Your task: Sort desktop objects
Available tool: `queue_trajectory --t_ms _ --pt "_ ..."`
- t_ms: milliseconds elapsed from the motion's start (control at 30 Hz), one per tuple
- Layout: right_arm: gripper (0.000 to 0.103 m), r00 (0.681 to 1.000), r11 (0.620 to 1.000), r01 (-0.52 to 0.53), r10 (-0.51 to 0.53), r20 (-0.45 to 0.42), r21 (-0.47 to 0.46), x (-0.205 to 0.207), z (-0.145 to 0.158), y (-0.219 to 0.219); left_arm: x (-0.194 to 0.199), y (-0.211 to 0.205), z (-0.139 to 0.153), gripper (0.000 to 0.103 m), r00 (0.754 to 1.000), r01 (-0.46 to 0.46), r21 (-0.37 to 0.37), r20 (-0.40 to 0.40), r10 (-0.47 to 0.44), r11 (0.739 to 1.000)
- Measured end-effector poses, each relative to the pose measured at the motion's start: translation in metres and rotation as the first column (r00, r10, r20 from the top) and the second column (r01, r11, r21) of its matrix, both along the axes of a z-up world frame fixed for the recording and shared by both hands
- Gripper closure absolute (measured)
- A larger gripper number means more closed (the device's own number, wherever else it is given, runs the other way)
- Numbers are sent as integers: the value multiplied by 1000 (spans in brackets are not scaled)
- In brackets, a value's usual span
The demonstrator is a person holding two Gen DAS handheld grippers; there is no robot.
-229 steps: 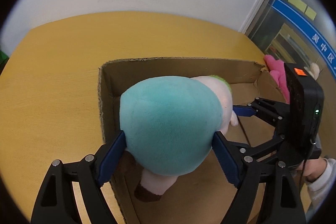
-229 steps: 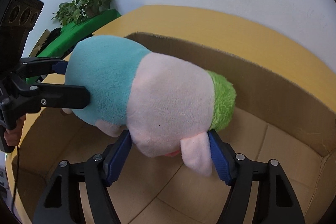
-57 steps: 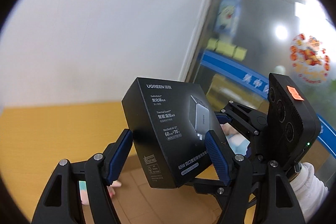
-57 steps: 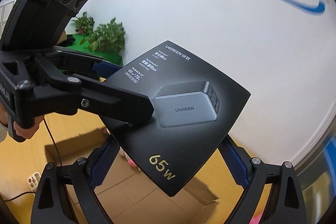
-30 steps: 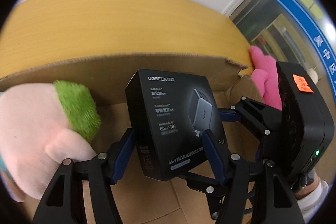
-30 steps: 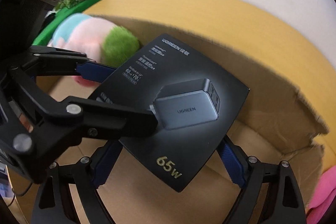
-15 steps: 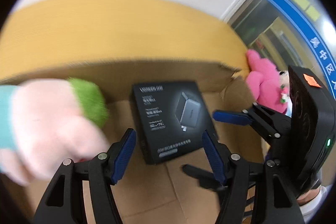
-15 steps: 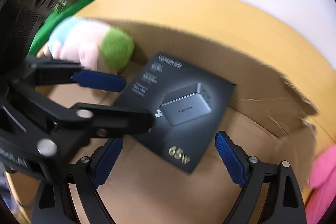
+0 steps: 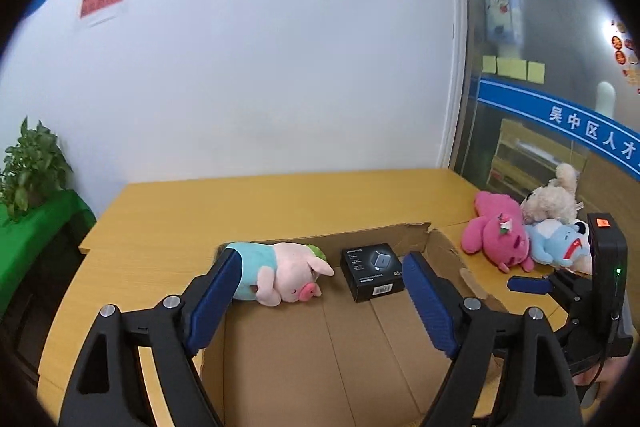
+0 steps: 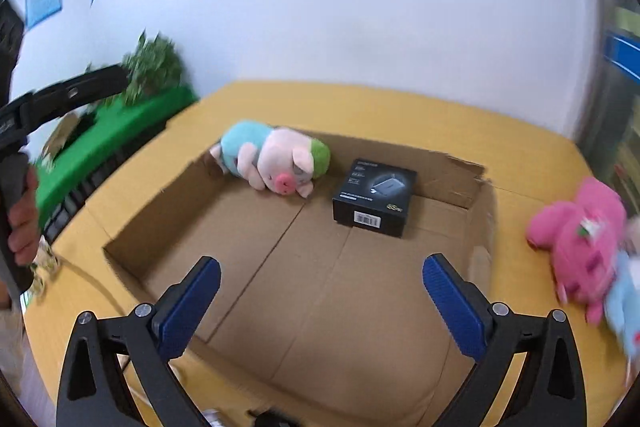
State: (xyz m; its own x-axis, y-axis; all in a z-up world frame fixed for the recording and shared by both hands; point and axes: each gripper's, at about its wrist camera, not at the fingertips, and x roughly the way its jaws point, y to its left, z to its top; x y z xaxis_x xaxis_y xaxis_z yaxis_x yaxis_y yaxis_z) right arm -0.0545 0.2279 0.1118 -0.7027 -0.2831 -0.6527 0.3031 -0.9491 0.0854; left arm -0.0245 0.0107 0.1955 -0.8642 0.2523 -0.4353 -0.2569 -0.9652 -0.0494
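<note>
A black charger box lies flat in the open cardboard box, at its far side. A pig plush in a teal shirt and green hat lies next to it, in the far left corner. My left gripper is open and empty, raised above the near side of the carton. My right gripper is open and empty too, also above the near side. The right gripper's body shows in the left wrist view.
A pile of plush toys, pink, cream and light blue, lies on the yellow table right of the carton. A green cabinet with a potted plant stands left of the table.
Both grippers let go of the charger box, which now lies in the carton. Both have pulled back and up, away from it.
</note>
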Motion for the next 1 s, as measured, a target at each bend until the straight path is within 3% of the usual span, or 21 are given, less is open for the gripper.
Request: queue_trajectory --t_ms 167,333,467,1000 --pt "0 995 996 84 -83 -52 19 42 13 -5 49 12 -8 20 998 29 -17 -48 -30 999" --pt "0 991 992 125 -125 -46 12 66 13 -9 78 25 -24 20 998 60 -33 -20 -61 998" --pt "0 986 988 149 -146 -74 36 81 15 -13 88 27 -34 20 998 63 10 5 -63 998" --pt "0 979 989 144 -136 -150 42 109 24 -15 104 33 -57 20 997 66 13 25 -66 998"
